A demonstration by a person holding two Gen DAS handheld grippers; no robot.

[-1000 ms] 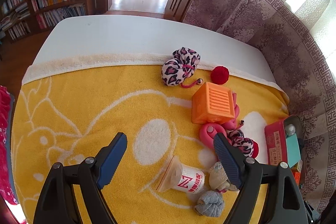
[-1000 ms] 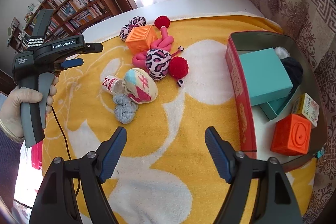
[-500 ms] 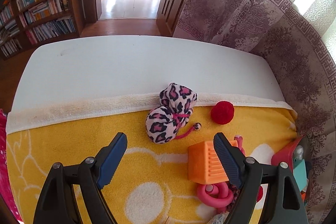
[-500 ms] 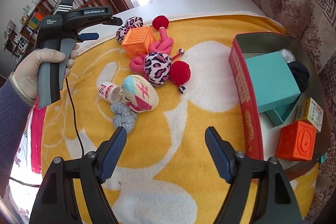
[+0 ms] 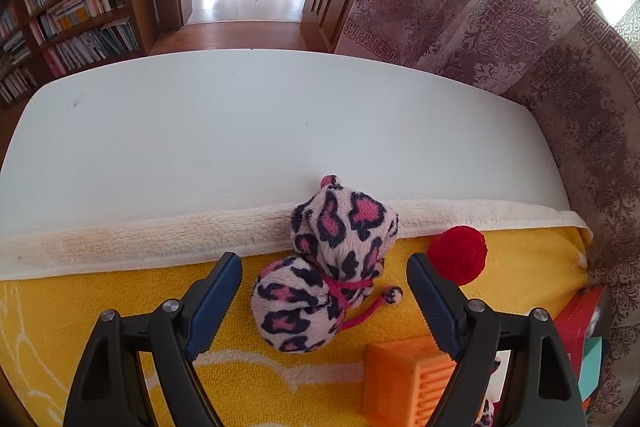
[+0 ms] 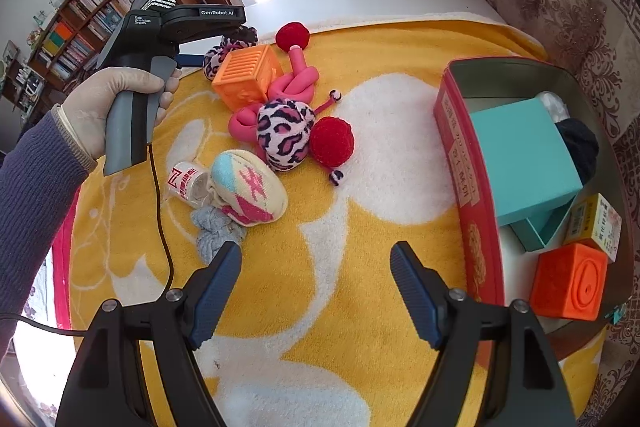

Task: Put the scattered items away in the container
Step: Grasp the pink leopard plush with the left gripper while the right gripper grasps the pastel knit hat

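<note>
My left gripper [image 5: 324, 287] is open, its fingers on either side of a leopard-print plush pouch [image 5: 320, 279] at the far edge of the yellow blanket [image 5: 100, 307]. A red pompom [image 5: 457, 254] lies right of it, an orange cube [image 5: 408, 383] below. In the right wrist view the left gripper [image 6: 240, 35] hovers over that pouch [image 6: 220, 53]. My right gripper [image 6: 316, 287] is open and empty above the blanket. The red tin [image 6: 460, 147] at the right holds a teal box [image 6: 520, 159] and an orange cube [image 6: 568, 283].
Scattered on the blanket: an orange cube [image 6: 248, 75], pink rope toy [image 6: 292, 83], second leopard pouch [image 6: 284, 135], red pompom [image 6: 332, 141], patterned sock ball [image 6: 250, 187], small bottle [image 6: 188, 183], grey cloth [image 6: 216, 235]. A curtain [image 5: 520, 47] hangs at the right.
My left gripper has moved forward across the blanket to the leopard pouch at the far edge. My right gripper has stayed open and nearly still.
</note>
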